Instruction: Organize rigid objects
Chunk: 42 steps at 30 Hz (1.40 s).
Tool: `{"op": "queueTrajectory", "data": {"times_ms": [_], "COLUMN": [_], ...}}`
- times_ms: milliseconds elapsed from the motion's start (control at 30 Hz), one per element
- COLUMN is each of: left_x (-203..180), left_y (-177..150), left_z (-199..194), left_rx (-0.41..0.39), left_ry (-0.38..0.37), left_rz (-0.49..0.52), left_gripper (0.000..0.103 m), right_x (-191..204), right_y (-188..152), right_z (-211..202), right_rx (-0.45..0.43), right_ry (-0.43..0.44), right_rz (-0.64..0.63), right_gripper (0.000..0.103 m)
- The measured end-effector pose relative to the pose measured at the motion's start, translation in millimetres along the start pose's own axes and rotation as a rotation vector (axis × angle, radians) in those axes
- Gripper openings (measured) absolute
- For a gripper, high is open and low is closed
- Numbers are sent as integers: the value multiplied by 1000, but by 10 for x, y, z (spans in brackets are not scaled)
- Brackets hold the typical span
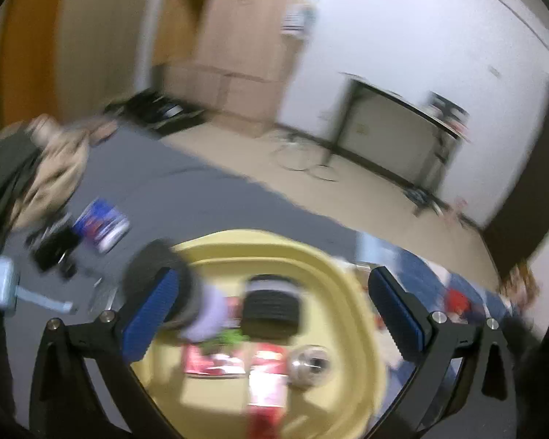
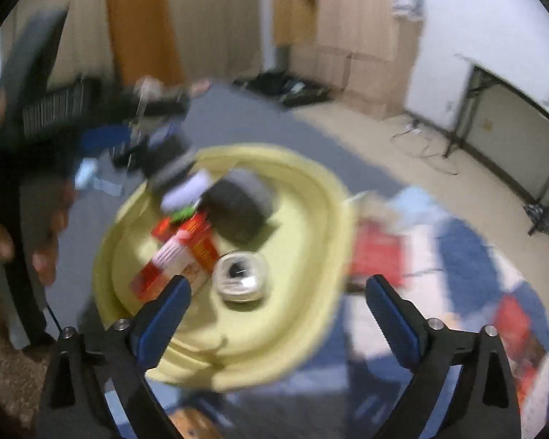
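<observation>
right now both your claws stand wide apart and hold nothing: the left gripper (image 1: 274,314) and right gripper (image 2: 278,314) hang above the yellow basin (image 2: 311,183). inside the basin lie a red box (image 2: 186,252), a dark roll (image 2: 238,208) and a round tin (image 2: 241,274). everything is smeared, so reaching in at this pace could knock the tin or clip the basin's rim.

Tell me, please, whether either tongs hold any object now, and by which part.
Nothing is held. The left tongs and the right tongs both stand wide open above the yellow basin, with no object between their pads.
</observation>
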<state>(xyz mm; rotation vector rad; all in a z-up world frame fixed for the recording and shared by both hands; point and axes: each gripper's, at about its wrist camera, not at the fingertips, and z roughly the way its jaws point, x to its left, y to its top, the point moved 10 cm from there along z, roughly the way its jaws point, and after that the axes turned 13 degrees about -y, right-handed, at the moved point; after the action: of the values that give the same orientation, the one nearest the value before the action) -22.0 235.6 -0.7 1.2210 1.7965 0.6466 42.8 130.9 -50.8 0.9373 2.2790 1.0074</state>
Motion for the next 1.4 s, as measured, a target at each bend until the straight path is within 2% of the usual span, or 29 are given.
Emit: {"op": "queueTrajectory", "data": {"times_ms": [100, 167, 200, 233, 300, 333, 367, 467, 567, 633, 700, 800, 867, 1000, 1067, 1167, 1233, 1400], "left_x": [-617, -848, -884, -897, -870, -824, -811, -823, -902, -885, -815, -745, -729, -728, -724, -713, -787, -782], "left_y": [-33, -173, -233, -351, -435, -472, -486, -522, -612, -699, -775, -803, -786, -814, -819, -778, -743, -706], "left_z": [327, 684, 809, 1035, 1257, 1376, 1423, 1530, 1638, 1701, 1801, 1865, 1861, 1886, 1897, 1854, 1819, 1772], "left_rx": [55, 137, 169, 221, 250, 253, 247, 232, 254, 282, 318, 328, 323, 331, 327, 302, 276, 264], "left_ry": [-126, -151, -134, -68, 17, 68, 86, 108, 129, 150, 175, 183, 191, 224, 233, 205, 147, 97], "left_rz": [73, 82, 87, 110, 143, 154, 154, 161, 250, 261, 250, 219, 208, 231, 236, 214, 226, 185], "left_gripper": [103, 103, 103, 103, 103, 103, 103, 103, 103, 103, 103, 103, 103, 103, 99, 95, 81, 80], "right_x": [-906, -1443, -1693, -1876, -2050, -2092, -2077, -1981, -1919, -1898, -1945, -1953, -2017, -2132, -2137, -2160, -2174, -2183], "right_y": [-42, -196, -309, -428, -594, -630, -698, -827, -875, -870, -862, -822, -905, -1004, -1014, -1034, -1037, -1048], "right_z": [-397, -565, -608, -618, -557, -511, -403, -88, 171, 257, 355, 448, 335, 377, 376, 389, 389, 413], "right_rx": [-47, -45, -31, -9, 31, 44, 74, 165, 238, 265, 274, 275, 277, 284, 286, 293, 293, 294], "right_ry": [-158, -260, -300, -329, -340, -334, -332, -361, -376, -369, -371, -370, -363, -363, -359, -363, -365, -364], "right_rz": [202, 317, 379, 435, 507, 518, 505, 423, 376, 374, 371, 371, 374, 380, 376, 371, 370, 367], "right_gripper": [103, 103, 103, 103, 103, 103, 103, 103, 103, 103, 103, 103, 103, 103, 103, 103, 103, 103]}}
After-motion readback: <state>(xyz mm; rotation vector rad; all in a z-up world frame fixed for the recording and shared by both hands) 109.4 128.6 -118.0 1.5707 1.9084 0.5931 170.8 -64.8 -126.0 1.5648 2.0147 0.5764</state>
